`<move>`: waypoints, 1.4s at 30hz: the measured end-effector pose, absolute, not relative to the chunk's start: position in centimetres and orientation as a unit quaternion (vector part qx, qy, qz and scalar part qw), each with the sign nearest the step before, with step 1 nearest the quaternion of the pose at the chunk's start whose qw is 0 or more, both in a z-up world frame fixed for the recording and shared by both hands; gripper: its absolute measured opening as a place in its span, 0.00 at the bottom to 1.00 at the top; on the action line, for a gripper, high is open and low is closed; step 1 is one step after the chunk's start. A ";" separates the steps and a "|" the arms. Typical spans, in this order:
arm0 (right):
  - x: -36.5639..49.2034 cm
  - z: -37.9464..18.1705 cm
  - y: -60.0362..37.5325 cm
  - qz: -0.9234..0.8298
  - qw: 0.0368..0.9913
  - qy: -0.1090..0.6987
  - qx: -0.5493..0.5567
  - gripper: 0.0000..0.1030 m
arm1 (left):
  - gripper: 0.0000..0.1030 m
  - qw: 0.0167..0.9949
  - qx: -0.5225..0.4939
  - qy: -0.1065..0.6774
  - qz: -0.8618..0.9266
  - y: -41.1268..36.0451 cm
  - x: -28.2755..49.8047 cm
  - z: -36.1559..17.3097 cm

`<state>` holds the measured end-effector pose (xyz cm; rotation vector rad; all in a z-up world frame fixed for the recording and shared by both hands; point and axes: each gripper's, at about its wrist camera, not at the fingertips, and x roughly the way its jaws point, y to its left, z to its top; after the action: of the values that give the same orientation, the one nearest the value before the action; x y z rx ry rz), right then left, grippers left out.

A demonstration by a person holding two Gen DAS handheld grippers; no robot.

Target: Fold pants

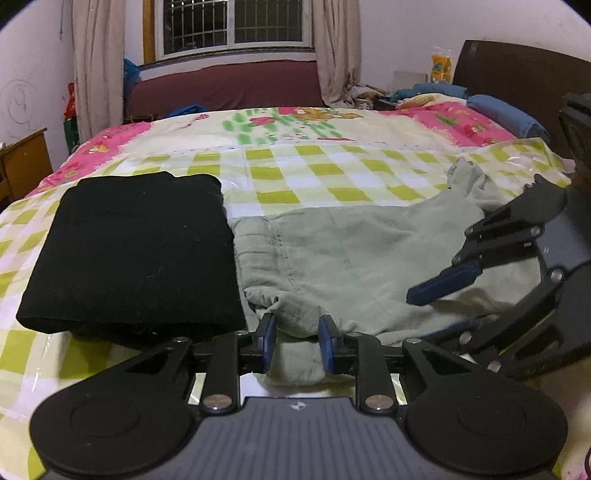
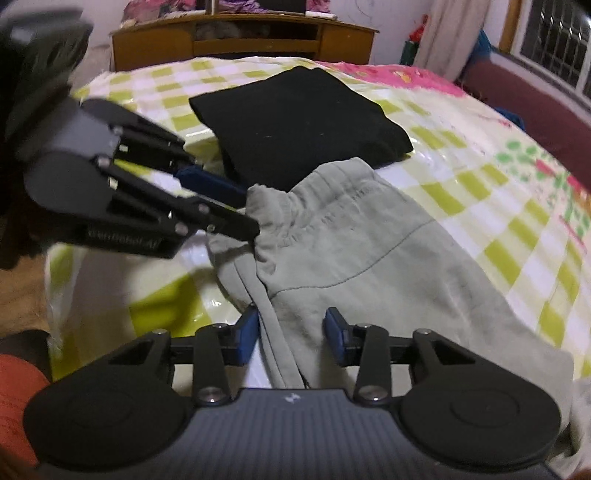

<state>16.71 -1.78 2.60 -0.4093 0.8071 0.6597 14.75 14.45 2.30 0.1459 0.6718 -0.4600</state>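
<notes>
While the pants (image 1: 362,258) lie spread on the checked sheet (image 1: 317,173) of the bed, pale grey-green and rumpled, their waistband sits just beside a folded black garment (image 1: 136,251), touching its near edge; the left gripper (image 1: 297,341) is at the waistband's near corner, its jaws spread, with a fold of the cloth between the two blue pads (image 1: 269,338) but not pinched; in the right wrist view the same left gripper (image 2: 242,206) reaches in from the left, one finger over and one under the gathered waistband; the right gripper (image 2: 291,338) hangs low over the near edge of the pants (image 2: 369,258), jaws spread as well, a doubled hem running between its pads (image 2: 246,338) without being clamped; the black garment (image 2: 299,122) lies beyond the waistband; a window (image 1: 232,26) with curtains, a maroon couch (image 1: 225,86) and a dark headboard (image 1: 524,85) stand behind the bed; a wooden cabinet (image 2: 243,40) stands past its far end.
</notes>
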 end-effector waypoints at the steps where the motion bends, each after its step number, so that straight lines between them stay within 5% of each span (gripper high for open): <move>1: 16.5 2.9 -2.0 0.316 0.849 0.379 -0.189 0.39 | 0.38 0.915 0.071 0.326 -0.228 14.6 14.5 2.4; 17: 16.1 3.7 -1.9 0.331 0.850 0.366 -0.183 0.41 | 0.47 0.909 0.087 0.336 -0.231 14.6 16.1 1.9; 18: 16.3 3.5 -1.7 0.331 0.849 0.369 -0.186 0.41 | 0.46 0.908 0.089 0.340 -0.230 14.4 16.5 1.8; 20: 16.6 3.0 -1.5 0.326 0.849 0.370 -0.190 0.41 | 0.23 0.906 0.086 0.347 -0.226 14.1 17.0 1.7; 31: 16.6 2.9 -1.2 0.319 0.856 0.359 -0.192 0.41 | 0.20 0.922 0.008 0.308 -0.233 16.5 15.3 5.2; 33: 16.3 2.8 -0.5 0.309 0.856 0.349 -0.223 0.39 | 0.20 0.923 0.016 0.307 -0.230 16.7 15.0 5.3; 35: 16.2 2.8 -0.2 0.308 0.852 0.356 -0.229 0.07 | 0.20 0.922 0.022 0.317 -0.223 16.9 14.9 4.8; 39: 14.6 3.3 0.4 0.327 0.846 0.361 -0.220 0.07 | 0.20 0.918 0.036 0.340 -0.203 17.3 14.2 2.8; 42: 14.3 1.6 1.3 0.324 0.836 0.378 -0.232 0.17 | 0.25 0.913 0.068 0.360 -0.182 16.4 14.1 0.9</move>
<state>14.33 1.32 1.58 -0.4922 0.8004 0.6852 14.09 16.39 0.87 0.1393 0.7412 -0.3755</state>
